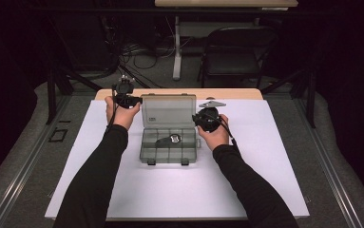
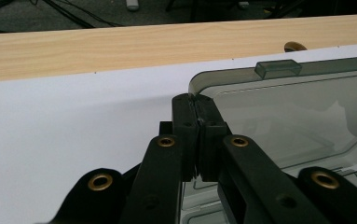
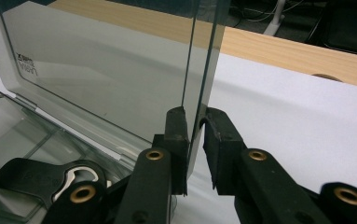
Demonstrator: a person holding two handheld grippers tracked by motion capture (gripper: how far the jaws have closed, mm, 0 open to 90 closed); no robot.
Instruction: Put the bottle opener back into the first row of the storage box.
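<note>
From above I see a white sheet (image 1: 179, 190) covering most of a wooden table (image 1: 227, 93). In its middle stands a grey transparent compartment box (image 1: 169, 147) with its lid (image 1: 168, 110) open and raised toward the far side. A dark flat object (image 1: 166, 140) with a small round white part lies in one middle compartment. My left gripper (image 1: 133, 100) is at the lid's upper left corner, and my right gripper (image 1: 198, 118) is at the lid's right edge. Black sleeves (image 1: 94, 180) cover both forearms. Behind the table I see a dark folding chair (image 1: 234, 52) and cables (image 1: 141, 50) on the floor.
</note>
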